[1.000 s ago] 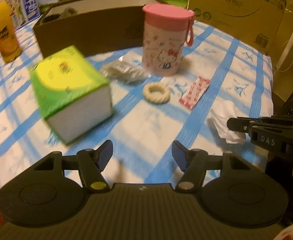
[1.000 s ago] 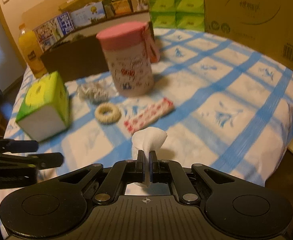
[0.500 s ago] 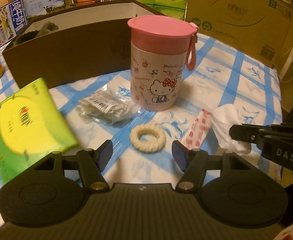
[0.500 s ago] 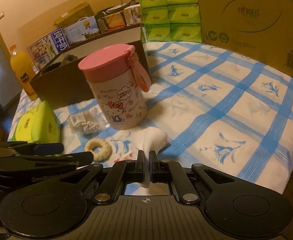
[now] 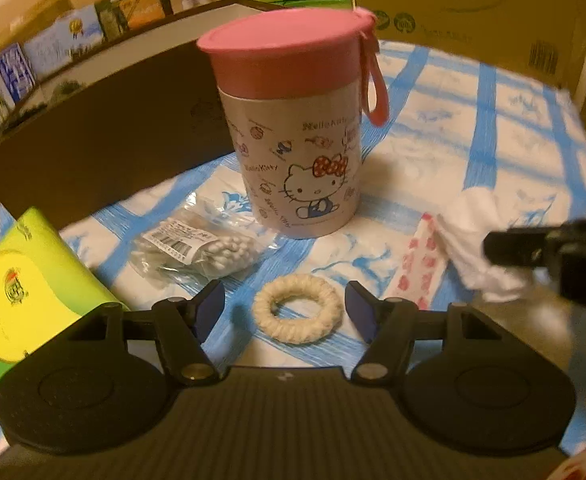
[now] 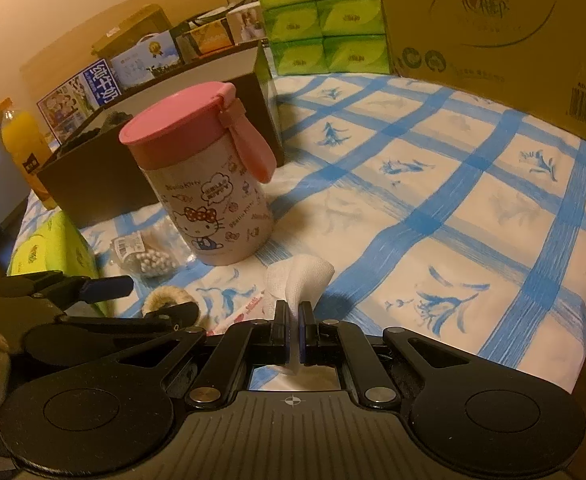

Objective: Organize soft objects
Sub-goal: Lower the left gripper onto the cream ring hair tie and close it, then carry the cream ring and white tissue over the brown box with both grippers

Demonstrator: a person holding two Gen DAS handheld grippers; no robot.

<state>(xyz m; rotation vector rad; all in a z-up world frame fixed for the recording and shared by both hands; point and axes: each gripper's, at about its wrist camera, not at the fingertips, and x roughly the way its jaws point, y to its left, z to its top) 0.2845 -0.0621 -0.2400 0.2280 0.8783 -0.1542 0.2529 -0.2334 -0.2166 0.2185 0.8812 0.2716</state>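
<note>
- Since the earlier frame, the left gripper (image 5: 285,312) has travelled from beside the green tissue box (image 5: 25,284) to the woven ring (image 5: 297,308), which now lies on the tablecloth (image 6: 433,216) between its wide, empty jaws.
- Step in hand, as judged: collecting the ring.
- Right gripper (image 6: 293,320) is clamped on a white gauze wad (image 6: 299,276), raised beside the pink-lidded canister (image 5: 293,140).
- Next move calls for lowering the left jaws around the ring, clear of the cotton swab bag (image 5: 197,248), then closing.

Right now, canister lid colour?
Pink, on the canister lid; clearest in the left wrist view.
</note>
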